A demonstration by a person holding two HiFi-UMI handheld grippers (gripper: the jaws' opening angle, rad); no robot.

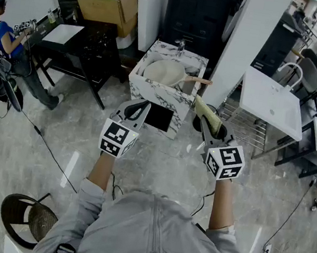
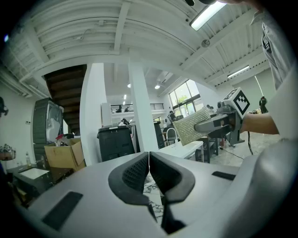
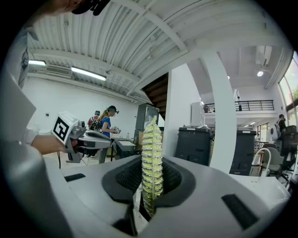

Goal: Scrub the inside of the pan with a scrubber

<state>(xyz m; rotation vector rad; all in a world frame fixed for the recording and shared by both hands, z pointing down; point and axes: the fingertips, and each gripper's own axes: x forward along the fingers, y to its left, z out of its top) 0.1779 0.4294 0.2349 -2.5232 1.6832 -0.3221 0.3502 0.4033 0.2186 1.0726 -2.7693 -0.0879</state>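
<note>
A pale pan (image 1: 166, 72) with a wooden handle lies in the marble sink unit (image 1: 151, 95) ahead of me. My right gripper (image 1: 207, 120) is shut on a flat yellow-green scrubber (image 1: 202, 108), held up in the air short of the sink; the scrubber (image 3: 152, 160) stands on edge between the pads. My left gripper (image 1: 137, 110) is shut with nothing in it, raised before the sink's front left corner; its pads (image 2: 136, 173) meet. From the left gripper view the scrubber (image 2: 191, 126) shows off to the right. Both grippers hang well short of the pan.
A faucet (image 1: 180, 46) stands at the sink's back. A white basin table (image 1: 271, 104) and wire rack stand to the right, a dark table (image 1: 82, 45) and cardboard box (image 1: 112, 3) to the left. A person (image 1: 4, 45) sits far left. A chair (image 1: 29, 218) is behind left.
</note>
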